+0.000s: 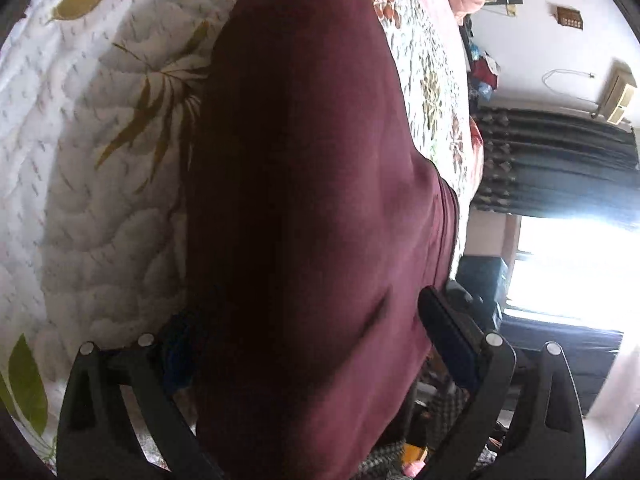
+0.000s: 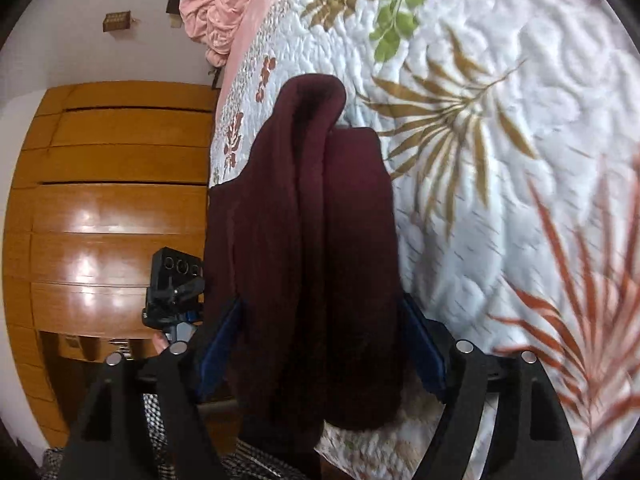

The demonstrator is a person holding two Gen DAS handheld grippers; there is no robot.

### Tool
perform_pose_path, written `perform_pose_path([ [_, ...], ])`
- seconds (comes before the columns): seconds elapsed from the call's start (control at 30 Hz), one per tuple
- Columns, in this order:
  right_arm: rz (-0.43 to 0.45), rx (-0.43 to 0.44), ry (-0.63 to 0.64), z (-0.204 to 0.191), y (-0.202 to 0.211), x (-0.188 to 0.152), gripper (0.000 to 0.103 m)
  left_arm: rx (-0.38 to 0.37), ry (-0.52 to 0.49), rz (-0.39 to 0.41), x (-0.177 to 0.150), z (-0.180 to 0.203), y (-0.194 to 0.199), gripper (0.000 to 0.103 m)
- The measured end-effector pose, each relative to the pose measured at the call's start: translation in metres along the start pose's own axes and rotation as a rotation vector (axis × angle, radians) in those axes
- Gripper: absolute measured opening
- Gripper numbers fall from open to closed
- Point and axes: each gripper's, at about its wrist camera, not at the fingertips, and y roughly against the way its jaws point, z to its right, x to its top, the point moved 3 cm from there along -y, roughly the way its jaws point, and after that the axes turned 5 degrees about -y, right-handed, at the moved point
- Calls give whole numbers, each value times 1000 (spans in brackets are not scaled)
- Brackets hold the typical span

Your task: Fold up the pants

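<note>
The maroon pants (image 2: pixel 312 240) lie lengthwise on the bed (image 2: pixel 500 160), ready for folding. Both grippers, left (image 1: pixel 308 340) and right (image 2: pixel 320 340), straddle them, jaws wide, gripping nothing.

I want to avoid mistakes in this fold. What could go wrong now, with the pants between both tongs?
1. The maroon pants lie bunched between the open right tongs; they may settle uneven.
2. In the left view the pants sit near the edge of the quilted bedspread; part could slide off.
</note>
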Motion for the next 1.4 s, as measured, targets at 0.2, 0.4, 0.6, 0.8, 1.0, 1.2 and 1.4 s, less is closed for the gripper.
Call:
perform_pose_path([
  [0.2,-1,-82,90,-16,-10,1,74,-19,28,30,-8,1,2,86],
  [0.4,44,-88,140,-30,-4,-11,43,121,-52,57,-19,9,4,41],
  [0.6,83,-88,187,-57,3,-20,37,50,-126,153,-30,42,18,31],
  [0.8,129,-120,282,-106,15,-6,36,5,-207,230,-29,86,25,30],
  [1.0,185,-141,347,-143,36,46,36,-10,-258,330,13,117,36,31],
  [1.2,172,-206,329,-150,8,111,36,61,-242,366,76,113,23,32],
  [1.4,142,-350,234,-98,-37,150,48,223,-183,300,105,60,3,44],
])
